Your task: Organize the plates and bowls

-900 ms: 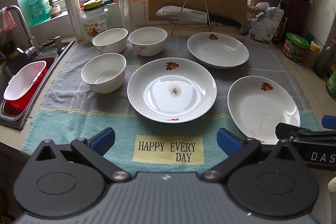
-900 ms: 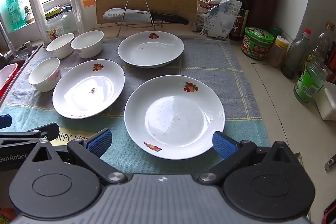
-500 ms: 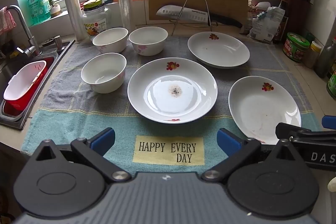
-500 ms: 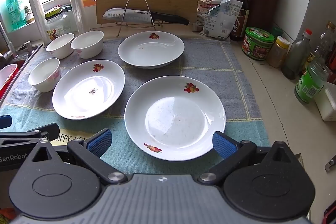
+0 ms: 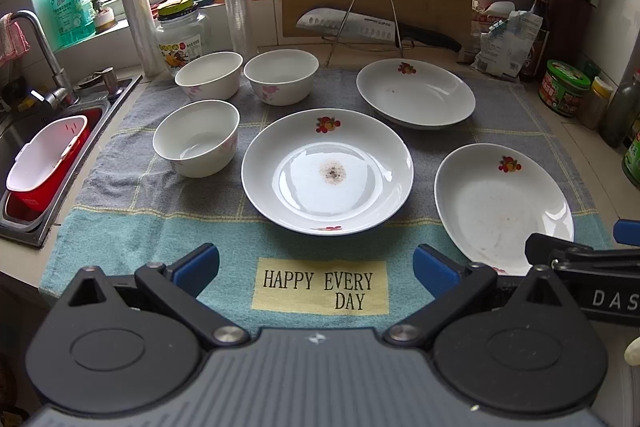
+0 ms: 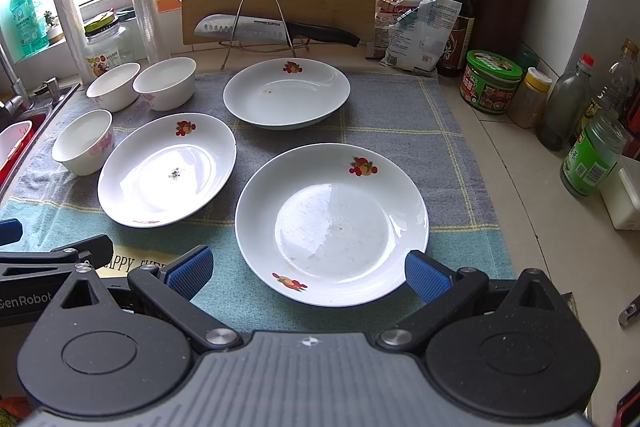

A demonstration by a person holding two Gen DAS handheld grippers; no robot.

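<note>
Left wrist view caught the whole spread as I held off: a grey and teal checked cloth mat [image 5: 120, 239] covering the counter, with three white ceramic plates bearing fruit motifs and three small white ceramic bowls laid out on it, all apart from one another. The centre plate [image 5: 327, 171], marked with a dark speck of residue, lay just ahead of my left gripper [image 5: 316, 267], whose blue-padded jaws stood wide and held nothing. From the right wrist view, the near plate [image 6: 332, 223] sat almost between the spread jaws of my right gripper [image 6: 308, 277], also empty, its right pad close to the rim. The far plate [image 6: 286, 93] rested near the steel knife [image 6: 248, 29] on its wire rack. Bowls stood in a cluster at the left: the near bowl [image 5: 196, 137], the back-left bowl [image 5: 209, 75] and the back-right bowl [image 5: 281, 75].

I judged the risks plain. Glazed rims were thin and slick, so a shallow pinch could let a plate slip and chip another. The soft mat could drag and bunch. The steel sink [image 5: 24, 131] lay beside the bowls, so a nudge could tip one in.
</note>
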